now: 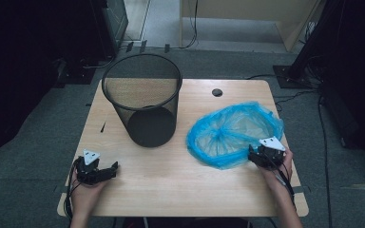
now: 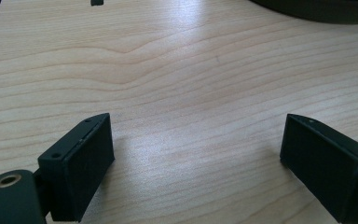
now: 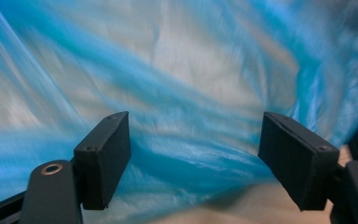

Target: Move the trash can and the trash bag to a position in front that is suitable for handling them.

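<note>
Right gripper [image 3: 193, 158] jaws wide open, empty, blue bag [image 1: 233, 133] edge just ahead, between them. Left gripper [image 1: 105, 172] open, empty, far from bag; bin [image 1: 142, 97] between.

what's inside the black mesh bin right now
Through the open top of the black mesh bin only its dark solid bottom and mesh wall show, with no liner. The blue plastic bag lies on the table beside it. The near wall hides the bin's front inner corner.

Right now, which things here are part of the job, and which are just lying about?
Part of the job:
- blue bag, at the open right gripper
- mesh bin, likely meant for the bag
- left gripper, open over bare table

Lying about:
- cables on the floor
</note>
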Action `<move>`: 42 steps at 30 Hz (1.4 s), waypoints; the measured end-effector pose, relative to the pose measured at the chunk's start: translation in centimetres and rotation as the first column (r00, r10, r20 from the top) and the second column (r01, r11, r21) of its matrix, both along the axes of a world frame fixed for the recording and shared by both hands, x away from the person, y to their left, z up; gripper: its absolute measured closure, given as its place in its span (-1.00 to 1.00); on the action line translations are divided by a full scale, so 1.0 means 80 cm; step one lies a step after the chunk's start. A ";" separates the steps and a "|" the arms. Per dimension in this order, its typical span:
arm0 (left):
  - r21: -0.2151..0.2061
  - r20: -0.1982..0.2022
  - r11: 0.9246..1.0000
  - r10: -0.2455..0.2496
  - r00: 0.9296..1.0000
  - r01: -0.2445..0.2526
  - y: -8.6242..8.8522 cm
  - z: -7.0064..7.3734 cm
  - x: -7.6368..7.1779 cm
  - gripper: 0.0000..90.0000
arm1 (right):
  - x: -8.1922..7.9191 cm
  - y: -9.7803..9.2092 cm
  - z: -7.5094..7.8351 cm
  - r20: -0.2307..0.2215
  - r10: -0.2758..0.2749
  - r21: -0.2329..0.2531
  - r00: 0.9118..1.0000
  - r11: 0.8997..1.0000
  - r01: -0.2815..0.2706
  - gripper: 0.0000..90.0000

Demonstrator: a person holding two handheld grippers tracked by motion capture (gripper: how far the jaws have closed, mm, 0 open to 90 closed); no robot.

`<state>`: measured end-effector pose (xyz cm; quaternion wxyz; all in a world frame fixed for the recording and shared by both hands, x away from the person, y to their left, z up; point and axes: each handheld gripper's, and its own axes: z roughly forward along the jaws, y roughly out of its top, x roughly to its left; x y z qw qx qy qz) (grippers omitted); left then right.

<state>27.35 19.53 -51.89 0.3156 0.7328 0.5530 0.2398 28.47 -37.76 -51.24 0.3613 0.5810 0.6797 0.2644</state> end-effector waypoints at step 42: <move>-0.233 0.147 0.959 0.201 0.969 -0.163 -0.022 0.122 0.168 0.72 | 0.101 0.224 0.145 0.183 0.190 0.335 0.965 0.910 -0.242 0.86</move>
